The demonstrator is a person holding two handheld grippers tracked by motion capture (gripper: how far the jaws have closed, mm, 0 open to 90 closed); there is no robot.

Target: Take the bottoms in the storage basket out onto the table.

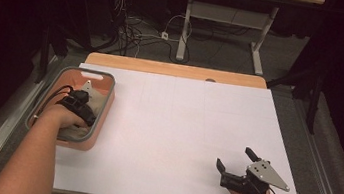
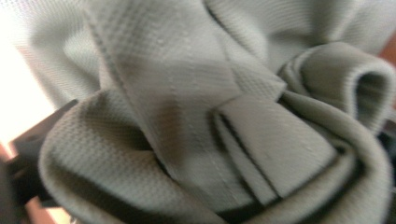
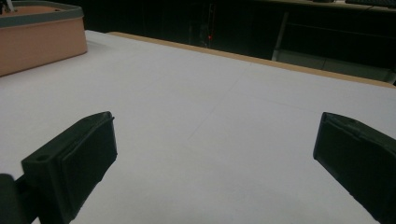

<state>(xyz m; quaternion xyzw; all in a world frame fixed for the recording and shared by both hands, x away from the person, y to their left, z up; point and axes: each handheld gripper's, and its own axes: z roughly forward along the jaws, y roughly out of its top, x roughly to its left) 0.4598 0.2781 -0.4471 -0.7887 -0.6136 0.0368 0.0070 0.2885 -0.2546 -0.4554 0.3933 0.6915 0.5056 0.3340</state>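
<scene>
A salmon-coloured basket [image 1: 106,108] with a grey rim stands at the table's left edge; it also appears at the far left in the right gripper view [image 3: 42,42]. Crumpled grey cloth [image 1: 102,99] lies inside it. My left gripper [image 1: 86,92] points down into the basket. In the left gripper view the folded cloth [image 2: 196,116] bulges between its jaws, which stand wide apart at the frame's edges. My right gripper [image 1: 234,157] rests near the table's front right, open, with only bare white tabletop between its fingers [image 3: 74,163].
The white table top [image 1: 181,123] stretches from the basket to the right edge, with a wooden strip [image 1: 173,69] along its far side. Beyond it are a desk frame [image 1: 230,19] and floor cables [image 1: 133,31].
</scene>
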